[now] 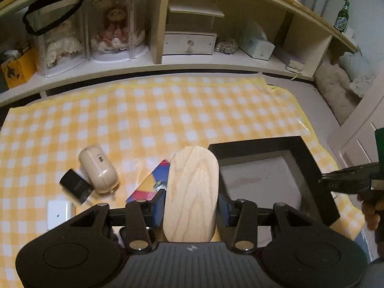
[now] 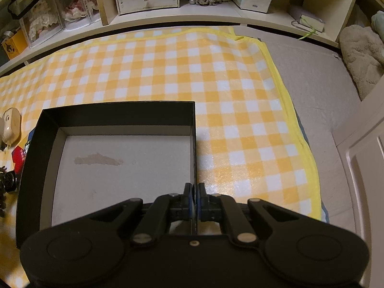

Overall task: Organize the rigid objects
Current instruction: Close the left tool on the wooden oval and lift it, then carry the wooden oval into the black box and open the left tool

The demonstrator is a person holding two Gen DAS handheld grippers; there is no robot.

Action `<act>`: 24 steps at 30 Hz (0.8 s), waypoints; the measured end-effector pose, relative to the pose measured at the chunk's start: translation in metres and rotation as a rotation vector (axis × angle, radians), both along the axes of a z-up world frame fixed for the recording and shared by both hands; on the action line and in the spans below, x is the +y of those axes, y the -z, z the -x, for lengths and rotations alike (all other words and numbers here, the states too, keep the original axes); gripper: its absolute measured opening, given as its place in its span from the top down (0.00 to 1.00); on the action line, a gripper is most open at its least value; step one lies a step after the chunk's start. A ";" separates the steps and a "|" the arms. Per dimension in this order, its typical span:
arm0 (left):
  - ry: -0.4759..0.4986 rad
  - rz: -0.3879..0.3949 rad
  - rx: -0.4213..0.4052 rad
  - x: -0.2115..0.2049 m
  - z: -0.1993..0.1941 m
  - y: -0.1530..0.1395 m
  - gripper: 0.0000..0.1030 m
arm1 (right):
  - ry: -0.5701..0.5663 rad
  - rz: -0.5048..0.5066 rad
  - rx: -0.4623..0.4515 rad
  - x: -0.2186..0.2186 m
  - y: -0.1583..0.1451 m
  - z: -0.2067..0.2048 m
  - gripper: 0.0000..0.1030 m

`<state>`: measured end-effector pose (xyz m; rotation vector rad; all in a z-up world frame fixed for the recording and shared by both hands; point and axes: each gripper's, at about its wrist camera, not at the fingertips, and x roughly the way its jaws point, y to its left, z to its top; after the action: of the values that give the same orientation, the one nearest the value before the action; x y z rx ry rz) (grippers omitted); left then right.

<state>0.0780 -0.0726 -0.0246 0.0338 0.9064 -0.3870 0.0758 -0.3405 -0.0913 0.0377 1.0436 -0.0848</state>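
The yellow checked cloth [image 2: 168, 72] is carrying a black box [image 2: 120, 110], which is lying open-topped and showing only a pale, stained liner. The right gripper [image 2: 195, 192] is pinching the box's right wall. Left of the box, the left gripper [image 1: 191, 201] is clamping a wooden oval block [image 1: 192, 192], long axis pointing away from the camera, its far end beside the box's near-left corner.

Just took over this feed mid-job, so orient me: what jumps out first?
The left gripper is shut on a rounded wooden block, held above the yellow checked cloth. Beside it sits an open black box with a pale stained floor; the right gripper pinches its right wall. A beige mouse lies to the left.
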 end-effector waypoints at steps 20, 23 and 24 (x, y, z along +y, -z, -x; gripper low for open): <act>0.016 0.087 0.117 -0.110 -0.021 0.001 0.56 | 0.034 -0.070 -0.018 -0.003 0.001 0.001 0.97; -0.009 0.127 0.152 -0.123 -0.020 0.019 0.56 | 0.035 -0.076 -0.020 -0.004 0.001 0.002 0.97; -0.018 0.141 0.169 -0.126 -0.020 0.026 0.56 | 0.036 -0.079 -0.021 -0.004 0.001 0.002 0.97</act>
<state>0.0976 -0.1984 -0.0510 -0.1380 1.0428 -0.4414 0.0742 -0.3449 -0.0925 0.1292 1.0249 -0.0758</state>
